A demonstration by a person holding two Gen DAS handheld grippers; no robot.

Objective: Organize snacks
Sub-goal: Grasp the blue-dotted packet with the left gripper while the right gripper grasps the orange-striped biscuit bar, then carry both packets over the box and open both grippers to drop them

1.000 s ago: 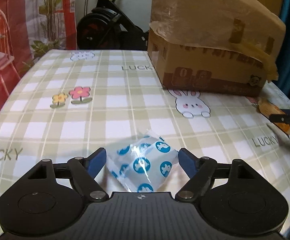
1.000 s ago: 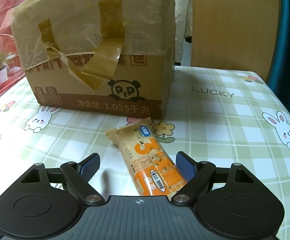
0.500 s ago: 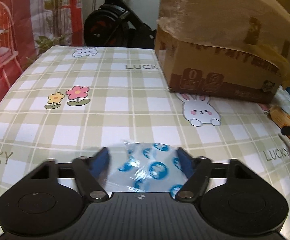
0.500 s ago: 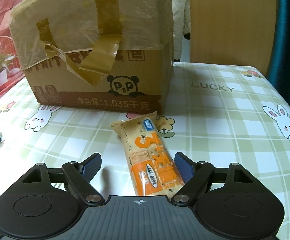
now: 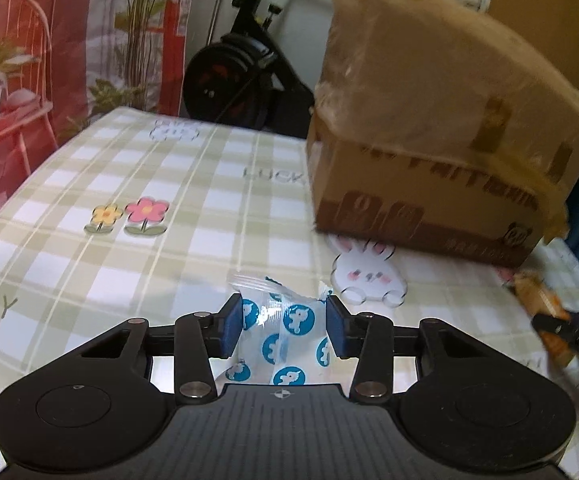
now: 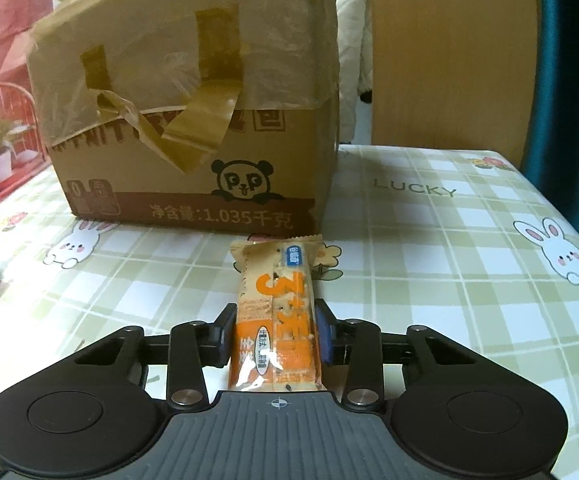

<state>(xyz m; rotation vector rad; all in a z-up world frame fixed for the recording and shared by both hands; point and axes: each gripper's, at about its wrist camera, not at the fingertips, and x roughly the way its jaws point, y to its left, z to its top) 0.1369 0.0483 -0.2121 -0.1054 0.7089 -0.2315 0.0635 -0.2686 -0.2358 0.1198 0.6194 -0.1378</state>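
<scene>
A clear snack packet with blue round prints [image 5: 295, 318] sits squeezed between the blue pads of my left gripper [image 5: 283, 330], whose jaws are closing on it just above the checked tablecloth [image 5: 129, 264]. An orange and cream cracker bar [image 6: 277, 304] points away from me toward the cardboard box [image 6: 193, 120]. The jaws of my right gripper [image 6: 275, 336] are closing, and its pads press on the bar's sides. The left wrist view, blurred at its right edge, also shows that bar [image 5: 537, 300] with the right gripper [image 5: 569, 332].
The big taped cardboard box [image 5: 429, 152] stands at the back of the table, wrapped in plastic film. An exercise bike [image 5: 233, 72] and a red chair [image 5: 5, 80] are beyond the far edge. A wooden panel [image 6: 449, 52] and a teal curtain [image 6: 569, 60] stand at the right.
Both grippers have narrowed from wide open onto their packets. The blue-print packet now stands crumpled between the left pads and has come up a little. The orange bar has straightened between the right pads.
</scene>
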